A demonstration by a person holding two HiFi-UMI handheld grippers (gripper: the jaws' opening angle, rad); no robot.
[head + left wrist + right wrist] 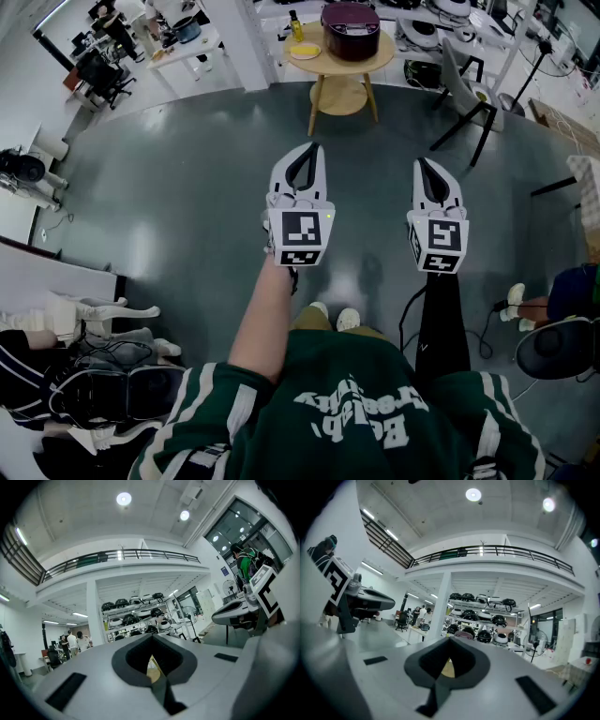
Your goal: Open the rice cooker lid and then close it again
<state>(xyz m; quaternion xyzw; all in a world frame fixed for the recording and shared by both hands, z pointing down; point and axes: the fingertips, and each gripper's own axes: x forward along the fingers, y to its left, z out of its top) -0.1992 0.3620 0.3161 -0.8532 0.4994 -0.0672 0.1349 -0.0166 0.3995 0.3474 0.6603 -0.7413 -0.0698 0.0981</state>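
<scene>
Two closed tongs [315, 147] [419, 162], one rice cooker [351, 30]

White lettering stood upside down on the green sweatshirt [361, 412], too distorted to read; nothing else was legible.

Two grippers out in front, the left gripper [312, 148] and the right gripper [419, 163], each carrying one marker cube [302, 236]; one round wooden table [375, 62] across the floor; on it one rice cooker [351, 30], one yellow dish [305, 52] and one yellow bottle [296, 25]; one grey chair [466, 89] beside the table; two white shoes [320, 309] under the grippers; overhead, two round ceiling lights [123, 498].
</scene>
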